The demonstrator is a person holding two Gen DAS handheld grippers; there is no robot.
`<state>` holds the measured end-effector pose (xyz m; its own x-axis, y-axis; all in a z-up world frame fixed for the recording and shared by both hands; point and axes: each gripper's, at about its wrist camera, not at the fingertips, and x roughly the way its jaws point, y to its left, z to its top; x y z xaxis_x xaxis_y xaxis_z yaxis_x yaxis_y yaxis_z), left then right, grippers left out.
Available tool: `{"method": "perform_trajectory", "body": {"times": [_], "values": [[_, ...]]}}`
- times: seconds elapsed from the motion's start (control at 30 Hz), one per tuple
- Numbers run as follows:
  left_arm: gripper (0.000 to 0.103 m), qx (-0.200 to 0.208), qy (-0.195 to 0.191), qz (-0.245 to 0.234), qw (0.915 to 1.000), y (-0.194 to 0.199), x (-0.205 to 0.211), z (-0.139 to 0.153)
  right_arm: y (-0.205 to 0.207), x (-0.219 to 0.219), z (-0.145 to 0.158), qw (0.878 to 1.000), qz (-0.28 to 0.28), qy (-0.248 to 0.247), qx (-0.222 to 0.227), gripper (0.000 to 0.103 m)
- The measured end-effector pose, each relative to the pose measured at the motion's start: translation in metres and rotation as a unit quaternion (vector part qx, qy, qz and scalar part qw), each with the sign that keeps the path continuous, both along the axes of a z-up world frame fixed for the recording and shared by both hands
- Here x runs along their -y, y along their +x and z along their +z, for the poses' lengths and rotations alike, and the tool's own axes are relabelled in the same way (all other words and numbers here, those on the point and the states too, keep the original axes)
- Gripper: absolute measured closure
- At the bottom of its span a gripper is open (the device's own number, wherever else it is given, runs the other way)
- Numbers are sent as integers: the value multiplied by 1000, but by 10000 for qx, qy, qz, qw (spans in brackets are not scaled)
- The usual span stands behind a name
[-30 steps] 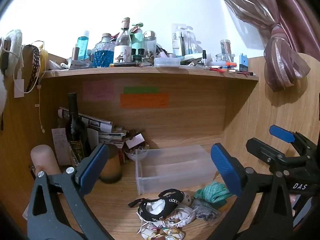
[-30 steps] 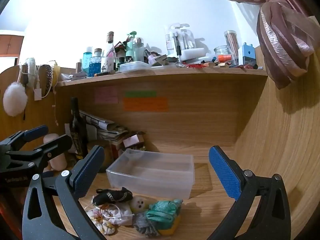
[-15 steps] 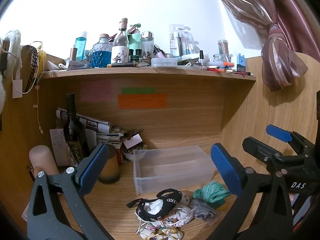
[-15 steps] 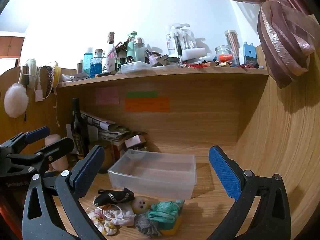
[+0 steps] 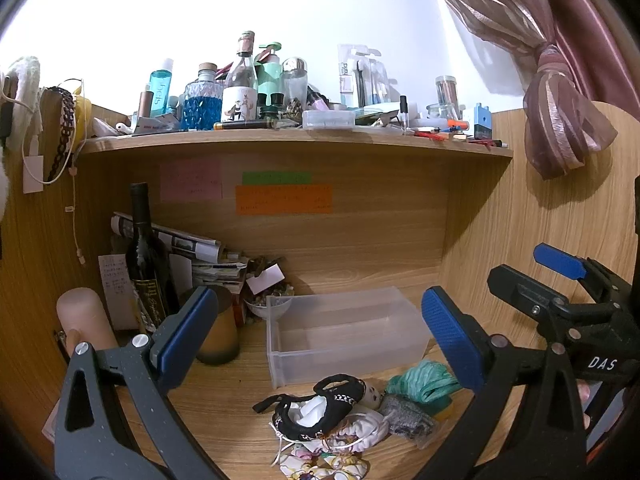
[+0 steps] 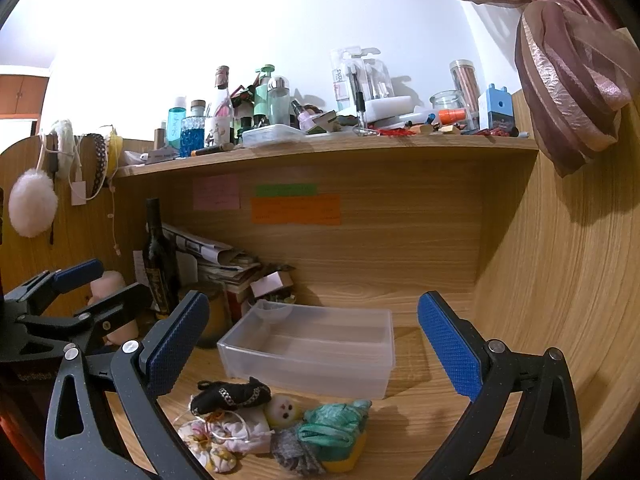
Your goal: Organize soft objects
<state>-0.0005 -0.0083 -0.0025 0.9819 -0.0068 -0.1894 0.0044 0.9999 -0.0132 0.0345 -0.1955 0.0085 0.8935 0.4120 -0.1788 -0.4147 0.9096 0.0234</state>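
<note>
A pile of soft objects lies on the wooden desk in front of an empty clear plastic box [image 5: 344,332] [image 6: 316,348]. It holds a black fabric piece with chain trim [image 5: 320,400] [image 6: 232,394], a small round doll face [image 6: 284,410], a teal cloth [image 5: 424,380] [image 6: 336,426], a grey knit piece [image 5: 408,418] [image 6: 296,450] and floral white pouches [image 5: 320,456] [image 6: 216,440]. My left gripper [image 5: 316,340] is open and empty, above and short of the pile. My right gripper [image 6: 316,348] is open and empty, to the right of the left one; it also shows in the left wrist view [image 5: 560,280].
A dark wine bottle [image 5: 146,264], papers, a brown jar [image 5: 218,336] and a pink cylinder [image 5: 82,320] stand at the back left. A cluttered shelf [image 5: 296,140] overhangs the desk. A wooden side wall [image 6: 560,300] and a curtain [image 5: 560,120] close the right.
Both grippers have drawn back and tilted a little, so the box and the pile sit slightly higher in view. Nothing on the desk has moved.
</note>
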Motion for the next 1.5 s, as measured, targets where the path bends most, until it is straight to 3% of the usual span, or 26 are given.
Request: {"method": "perform_trajectory", "body": {"times": [1.5], "values": [[0,4,4,-22,10000,1,-7,-3,0,4,1,10000,6,73,-16,0]]}}
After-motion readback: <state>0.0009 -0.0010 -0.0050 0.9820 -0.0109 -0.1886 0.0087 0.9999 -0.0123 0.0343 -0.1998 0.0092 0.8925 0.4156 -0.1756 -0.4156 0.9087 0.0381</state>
